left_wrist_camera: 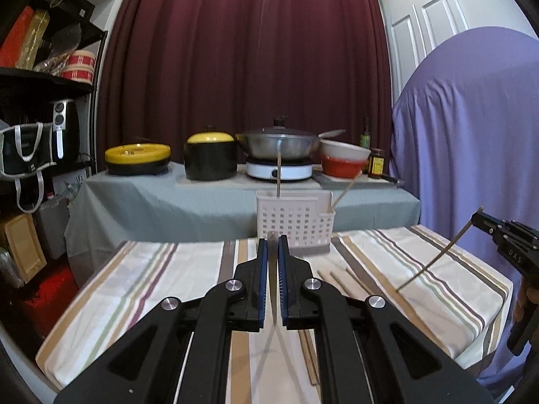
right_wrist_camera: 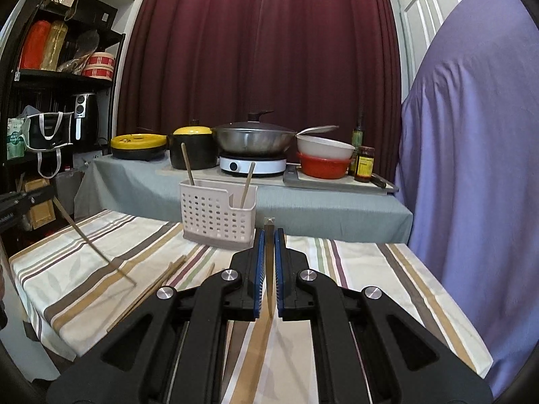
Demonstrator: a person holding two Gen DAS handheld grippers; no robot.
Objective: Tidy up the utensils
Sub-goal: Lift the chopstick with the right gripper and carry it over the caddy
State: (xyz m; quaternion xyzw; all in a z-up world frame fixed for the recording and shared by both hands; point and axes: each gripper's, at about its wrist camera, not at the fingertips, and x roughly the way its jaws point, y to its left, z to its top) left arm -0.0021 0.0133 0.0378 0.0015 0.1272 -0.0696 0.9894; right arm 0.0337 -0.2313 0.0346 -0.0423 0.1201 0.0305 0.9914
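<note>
Left claw [left_wrist_camera: 273, 239]: my jaws are clamped on one chopstick [left_wrist_camera: 271, 235], tip hanging toward the cloth.
Right claw [right_wrist_camera: 268, 232]: clamped on a second chopstick [right_wrist_camera: 269, 225].
Caddy [right_wrist_camera: 215, 213]: just ahead, already holding two sticks upright.
Remaining sticks [left_wrist_camera: 337, 277]: flat on the striped cloth [left_wrist_camera: 141, 269].

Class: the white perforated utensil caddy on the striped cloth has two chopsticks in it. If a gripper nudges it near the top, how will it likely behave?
The utensil caddy looks like thin perforated plastic, so probably light and apt to slide on the striped tablecloth. It stands tall on a narrow base, so a high push may tip it. The leaning chopsticks would likely rattle or shift.
</note>
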